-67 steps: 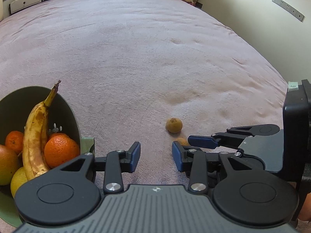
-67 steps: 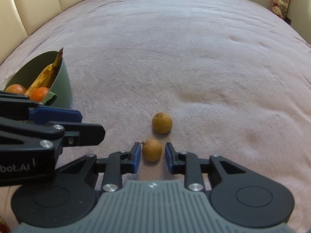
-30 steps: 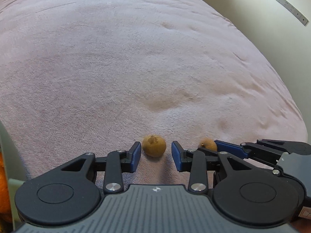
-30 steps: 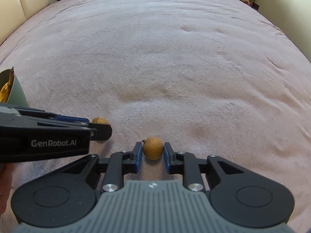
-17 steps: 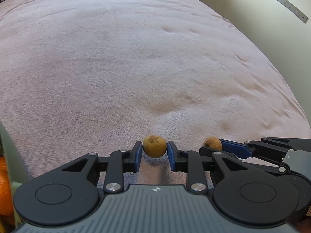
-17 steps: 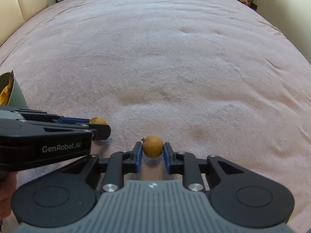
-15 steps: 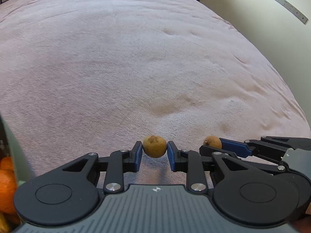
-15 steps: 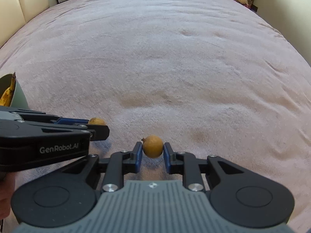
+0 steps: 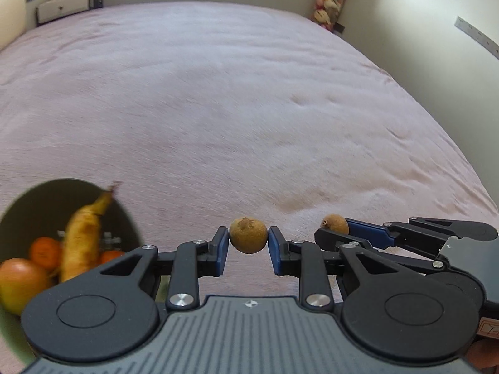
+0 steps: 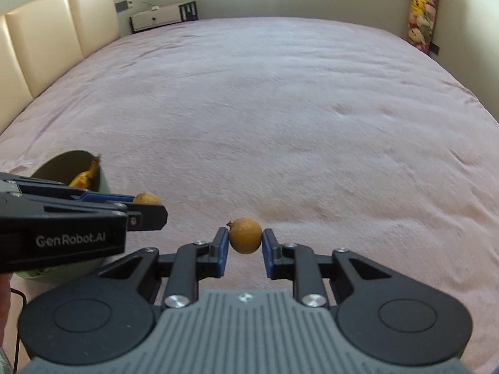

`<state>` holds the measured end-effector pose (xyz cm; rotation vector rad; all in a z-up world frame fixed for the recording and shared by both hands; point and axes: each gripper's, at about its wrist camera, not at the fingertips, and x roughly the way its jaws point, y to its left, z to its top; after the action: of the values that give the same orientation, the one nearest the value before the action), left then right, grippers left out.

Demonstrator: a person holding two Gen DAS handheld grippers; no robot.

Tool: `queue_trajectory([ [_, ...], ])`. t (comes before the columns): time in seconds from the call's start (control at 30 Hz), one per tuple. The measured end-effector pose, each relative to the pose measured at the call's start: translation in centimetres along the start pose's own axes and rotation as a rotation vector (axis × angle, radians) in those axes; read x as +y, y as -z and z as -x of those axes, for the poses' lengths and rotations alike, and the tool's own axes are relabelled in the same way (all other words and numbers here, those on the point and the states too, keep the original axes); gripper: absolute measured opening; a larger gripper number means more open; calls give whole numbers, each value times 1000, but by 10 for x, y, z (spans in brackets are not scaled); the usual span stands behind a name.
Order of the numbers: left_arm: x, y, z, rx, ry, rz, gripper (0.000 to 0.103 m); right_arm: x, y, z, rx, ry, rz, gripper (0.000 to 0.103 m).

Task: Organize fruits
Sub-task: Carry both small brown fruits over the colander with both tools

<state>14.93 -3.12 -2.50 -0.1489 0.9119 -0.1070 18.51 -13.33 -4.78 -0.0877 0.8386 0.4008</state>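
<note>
My left gripper (image 9: 248,251) is shut on a small round brown fruit (image 9: 248,234) and holds it above the pink bedspread. My right gripper (image 10: 245,248) is shut on a second small brown fruit (image 10: 245,234), also lifted. In the left wrist view the right gripper's fruit (image 9: 335,223) shows to the right. In the right wrist view the left gripper's fruit (image 10: 146,198) shows to the left. A green bowl (image 9: 46,196) at lower left holds a spotted banana (image 9: 82,237), oranges (image 9: 45,252) and an apple (image 9: 18,282). The bowl also shows in the right wrist view (image 10: 67,163).
The pink bedspread (image 10: 280,118) stretches far ahead. A cream padded headboard (image 10: 46,37) runs along the left. A white low shelf (image 10: 162,15) stands at the far wall, and stuffed toys (image 10: 421,25) hang at the far right corner.
Both grippers closed on their fruits, then lifted them off the bedspread and swung left. The bowl has come back into the left wrist view.
</note>
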Motion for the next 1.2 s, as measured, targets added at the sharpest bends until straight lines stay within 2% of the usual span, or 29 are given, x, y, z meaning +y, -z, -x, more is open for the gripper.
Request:
queue_trajectory([
  [0.2, 28, 5, 38, -48, -52, 43, 30, 27, -3, 14, -32, -75, 27, 20],
  [0.5, 73, 19, 79, -135, -115, 69, 30, 81, -9, 31, -92, -195, 150, 20],
  [0.67, 99, 26, 84, -146, -126, 124, 30, 108, -12, 35, -112, -239, 238, 20],
  [0.9, 124, 28, 88, -188, -145, 153, 30, 140, -25, 17, -101, -280, 346, 20],
  [1.07, 128, 30, 86, -211, -187, 106, 30, 156, -34, -2, -101, -304, 416, 20],
  [1.2, 128, 28, 75, -187, -227, 63, 30, 163, -40, -19, -100, -316, 485, 19],
])
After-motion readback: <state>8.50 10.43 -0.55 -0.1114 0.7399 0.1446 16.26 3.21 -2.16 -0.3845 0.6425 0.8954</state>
